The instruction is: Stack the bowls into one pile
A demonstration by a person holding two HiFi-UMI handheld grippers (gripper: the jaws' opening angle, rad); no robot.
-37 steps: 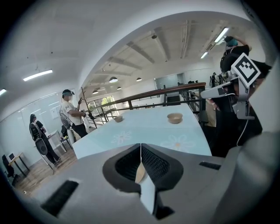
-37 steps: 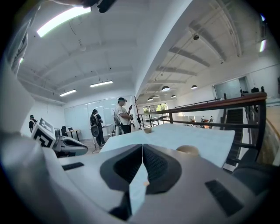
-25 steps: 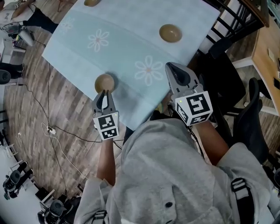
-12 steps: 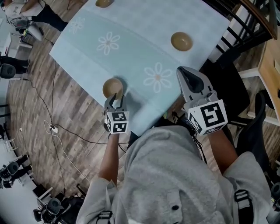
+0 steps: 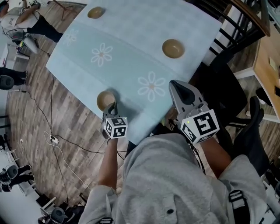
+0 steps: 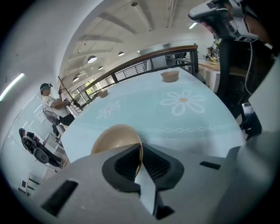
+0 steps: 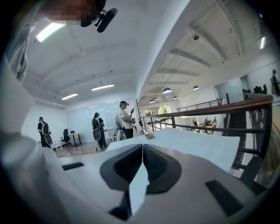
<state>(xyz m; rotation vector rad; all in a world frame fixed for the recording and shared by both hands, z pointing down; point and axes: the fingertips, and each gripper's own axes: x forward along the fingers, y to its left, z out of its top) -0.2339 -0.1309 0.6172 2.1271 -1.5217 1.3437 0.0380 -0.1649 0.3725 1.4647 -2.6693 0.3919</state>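
Three tan bowls stand on the pale blue flowered tablecloth [image 5: 131, 39]. The near bowl [image 5: 105, 99] [image 6: 114, 138] sits at the table's near left edge. My left gripper [image 5: 113, 106] [image 6: 140, 151] has just been closing and is shut on this bowl's near rim, which shows between the pads. A second bowl [image 5: 173, 48] [image 6: 169, 75] stands by the right edge, and a third [image 5: 96, 12] [image 6: 103, 93] [image 7: 149, 136] at the far end. My right gripper [image 5: 177, 85] [image 7: 142, 151] hovers over the near right corner, shut and empty.
A black chair [image 5: 227, 83] stands beside the table's right side, with a wooden table [image 5: 267, 57] beyond it. Cables [image 5: 52, 129] lie on the wood floor at left. People [image 7: 124, 120] stand far off, one [image 6: 50, 103] past the table's left edge.
My left gripper came down to the near bowl, spread its jaws about the rim, then closed on it. My right gripper has stayed where it was.
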